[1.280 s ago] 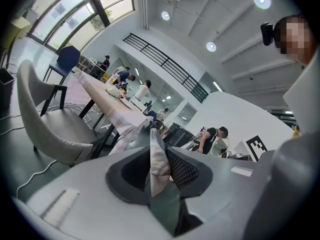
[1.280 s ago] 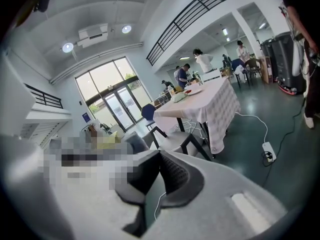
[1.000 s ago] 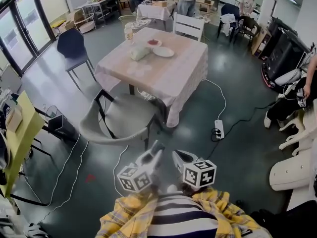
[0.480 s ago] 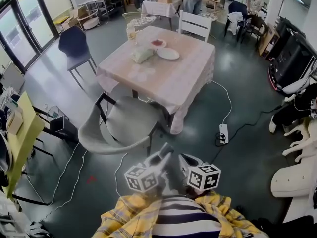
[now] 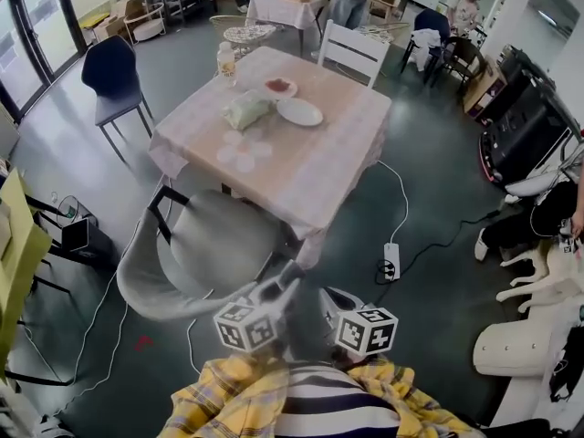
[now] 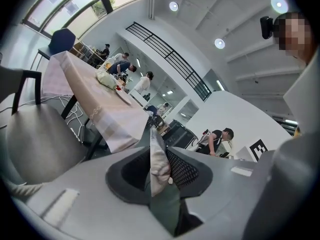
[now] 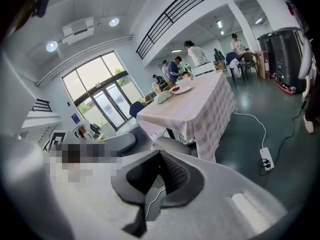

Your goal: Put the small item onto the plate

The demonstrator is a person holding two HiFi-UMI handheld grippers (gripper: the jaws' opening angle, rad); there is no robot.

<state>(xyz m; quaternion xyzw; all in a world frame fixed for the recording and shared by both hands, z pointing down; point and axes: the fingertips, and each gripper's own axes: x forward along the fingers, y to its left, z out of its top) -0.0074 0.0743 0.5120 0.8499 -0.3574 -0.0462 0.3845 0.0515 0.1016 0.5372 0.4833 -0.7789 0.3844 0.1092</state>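
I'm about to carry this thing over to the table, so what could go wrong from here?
1. The left gripper pinches a thin, flat small item; it might slip out on the way.
2. A grey chair stands in front of the table, and a power strip with its cable lies on the floor nearby: possible bump or trip.
3. The plate sits toward the far side, so placing needs a long reach.
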